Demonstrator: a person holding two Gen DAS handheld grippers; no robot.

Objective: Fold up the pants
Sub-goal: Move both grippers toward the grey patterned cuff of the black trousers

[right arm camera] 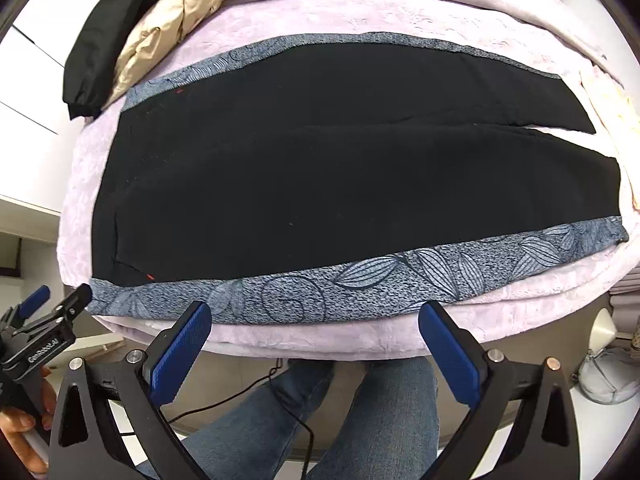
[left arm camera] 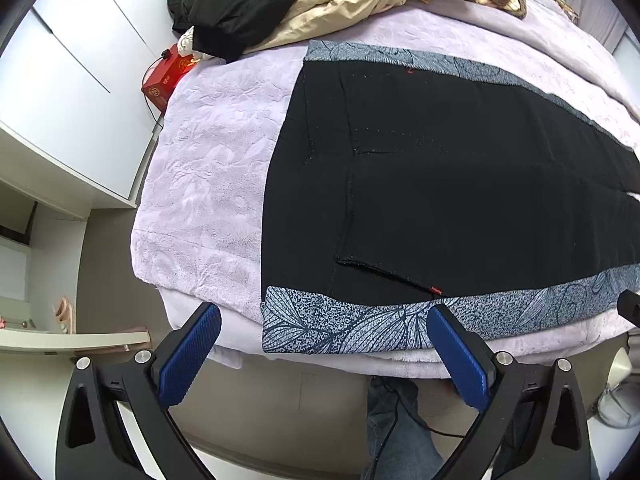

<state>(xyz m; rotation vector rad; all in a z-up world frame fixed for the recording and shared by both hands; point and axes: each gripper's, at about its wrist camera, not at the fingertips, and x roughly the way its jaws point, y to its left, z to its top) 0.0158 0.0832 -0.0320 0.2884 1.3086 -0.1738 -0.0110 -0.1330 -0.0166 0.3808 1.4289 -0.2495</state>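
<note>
Pants flat on bed, both grippers empty, fold not started.

Pants [right arm camera: 320, 168] lie spread on the lilac bed [left arm camera: 208, 184], waist to the left, legs running right; black panel with grey leaf-print side strips. Left gripper [left arm camera: 324, 356] and right gripper [right arm camera: 316, 344] hover off the near edge, jaws wide apart, nothing held. Fabric looks soft, light, limp: likely to sag and drag, so pinch the near printed strip, one gripper by the waist, one by the hem. Readable text: "GenRobot.AI" on the left gripper's body; small red tag on pants illegible.
</note>
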